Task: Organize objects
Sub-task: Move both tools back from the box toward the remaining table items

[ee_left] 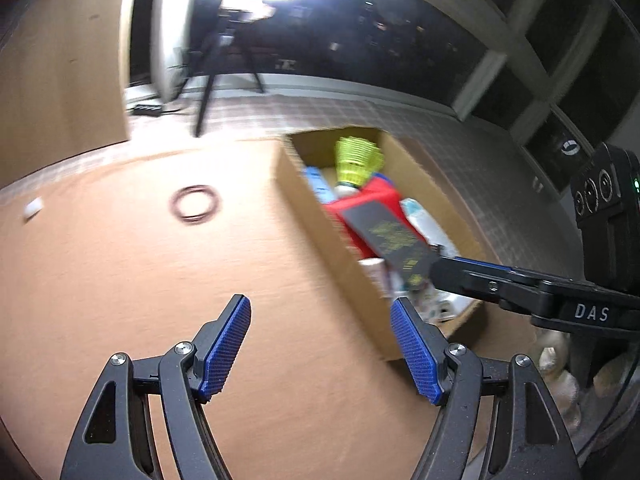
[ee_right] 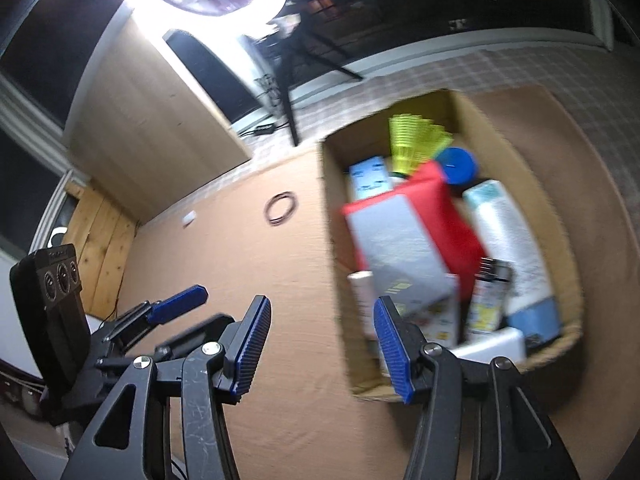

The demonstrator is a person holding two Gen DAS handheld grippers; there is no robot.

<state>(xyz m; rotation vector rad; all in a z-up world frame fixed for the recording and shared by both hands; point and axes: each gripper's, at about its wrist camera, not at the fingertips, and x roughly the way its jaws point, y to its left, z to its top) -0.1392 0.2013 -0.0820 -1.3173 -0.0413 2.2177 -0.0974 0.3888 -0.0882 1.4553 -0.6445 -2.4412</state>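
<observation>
Beside the open brown cardboard box [ee_right: 448, 390], both grippers are being held spread and empty.
The dark thin rubber-band ring [ee_left: 195, 203] is lying alone on the tan tabletop [ee_left: 140, 280], well apart from the box; the left gripper [ee_left: 320, 344] is best being lowered squarely astride it, while the right gripper [ee_right: 320, 344] is being kept clear.

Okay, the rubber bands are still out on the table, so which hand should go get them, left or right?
Probably left. The left gripper is open, empty, over bare table, with the rubber bands ahead. The right gripper, also open and empty, sits by the cardboard box, farther away.
</observation>
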